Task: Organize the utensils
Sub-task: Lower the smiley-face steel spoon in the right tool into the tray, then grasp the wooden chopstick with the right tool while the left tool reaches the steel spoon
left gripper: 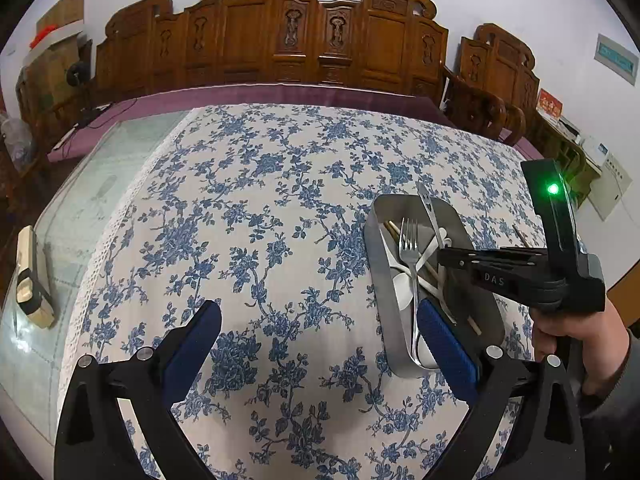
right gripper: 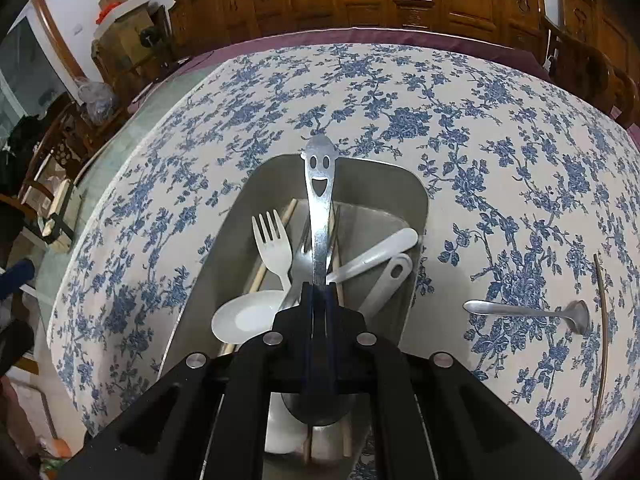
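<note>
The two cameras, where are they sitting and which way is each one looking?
Left wrist view: sits on the left tool, looking down across the flowered tablecloth; its open blue-padded fingers show, plus the right tool and the hand holding it.
Right wrist view: sits on the right tool, looking down into the metal tray; its fingers are shut on a smiley-face metal spoon.
Shared: the metal tray, that spoon, a metal fork and the tablecloth.
</note>
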